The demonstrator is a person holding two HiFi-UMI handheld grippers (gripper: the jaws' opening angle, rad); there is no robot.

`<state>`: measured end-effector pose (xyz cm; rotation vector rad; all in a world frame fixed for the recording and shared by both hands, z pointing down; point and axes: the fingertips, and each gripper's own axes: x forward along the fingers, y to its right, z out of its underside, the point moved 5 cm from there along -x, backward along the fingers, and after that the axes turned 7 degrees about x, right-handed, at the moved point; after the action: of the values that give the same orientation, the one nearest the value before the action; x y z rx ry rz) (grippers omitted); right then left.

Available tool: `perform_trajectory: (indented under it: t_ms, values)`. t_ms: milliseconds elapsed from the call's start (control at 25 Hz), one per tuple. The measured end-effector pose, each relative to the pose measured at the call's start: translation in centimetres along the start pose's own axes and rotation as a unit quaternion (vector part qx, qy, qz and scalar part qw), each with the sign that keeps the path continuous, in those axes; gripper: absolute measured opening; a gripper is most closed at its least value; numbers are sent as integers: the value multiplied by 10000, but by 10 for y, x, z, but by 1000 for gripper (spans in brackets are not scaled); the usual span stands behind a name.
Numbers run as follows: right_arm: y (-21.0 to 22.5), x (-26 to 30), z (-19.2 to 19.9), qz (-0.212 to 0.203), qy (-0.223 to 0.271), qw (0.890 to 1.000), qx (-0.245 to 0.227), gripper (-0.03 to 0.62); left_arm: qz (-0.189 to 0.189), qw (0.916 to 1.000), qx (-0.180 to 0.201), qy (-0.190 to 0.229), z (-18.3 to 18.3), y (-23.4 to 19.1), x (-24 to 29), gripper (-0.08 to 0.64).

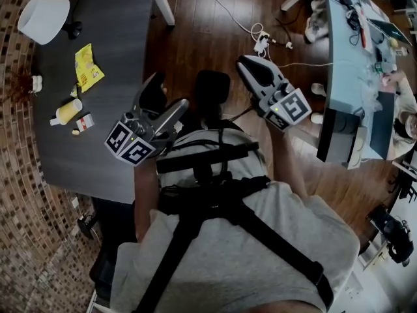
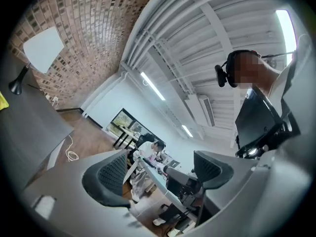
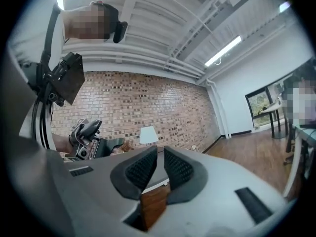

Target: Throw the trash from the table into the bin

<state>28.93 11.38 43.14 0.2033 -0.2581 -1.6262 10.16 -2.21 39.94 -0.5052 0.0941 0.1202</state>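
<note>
Yellow wrapper (image 1: pixel 87 67), toppled yellow bottle (image 1: pixel 68 112) and small carton (image 1: pixel 85 122) on dark table (image 1: pixel 124 51)

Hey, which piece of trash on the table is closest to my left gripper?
The small white and red box. The yellow bottle lies just beyond it, and the yellow packet is farther from the left gripper.

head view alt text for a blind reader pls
From above, a person holds the left tool, open, and the right tool before their chest. A yellow wrapper and small bottle lie on the dark table at left.
</note>
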Motion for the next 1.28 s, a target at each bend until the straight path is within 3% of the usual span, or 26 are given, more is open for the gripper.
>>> perform_trajectory:
  t_ms: [160,440,760,1000,1040,1080,1120,1160,1280]
  values:
    - [5,-13,4,-10,33,9999,130,41,-100,9995,242,-191,6,8,7,410]
    - [4,-20,8,-396,11,9990,203,41,-254,9992,242,-194,14,22,1,408]
    - [-8,17,27,-1174,-554,9906,427,52,-1058,9940,194,215,11,24,-46,408]
    - [-41,71,31,-1912,-921,9768,270,86,-1860,9781,311,876,-5,21,-102,408]
    - [-51,83,34,-1953,-1024,9752,172,149,-1979,9747,323,988,-7,20,-115,408]
    - [-61,96,39,-1982,-1137,9735,59,254,-2095,9711,324,1099,-10,18,-130,408]
    - [-73,109,44,-2039,-1258,9709,-53,290,-2208,9673,319,1208,-12,16,-145,408]
    - [-86,122,51,-2137,-1384,9669,-152,380,-2320,9633,307,1313,-14,14,-161,408]
    - [-131,156,70,-2482,-1691,9532,-341,393,-2612,9520,240,1577,-17,6,-208,408]
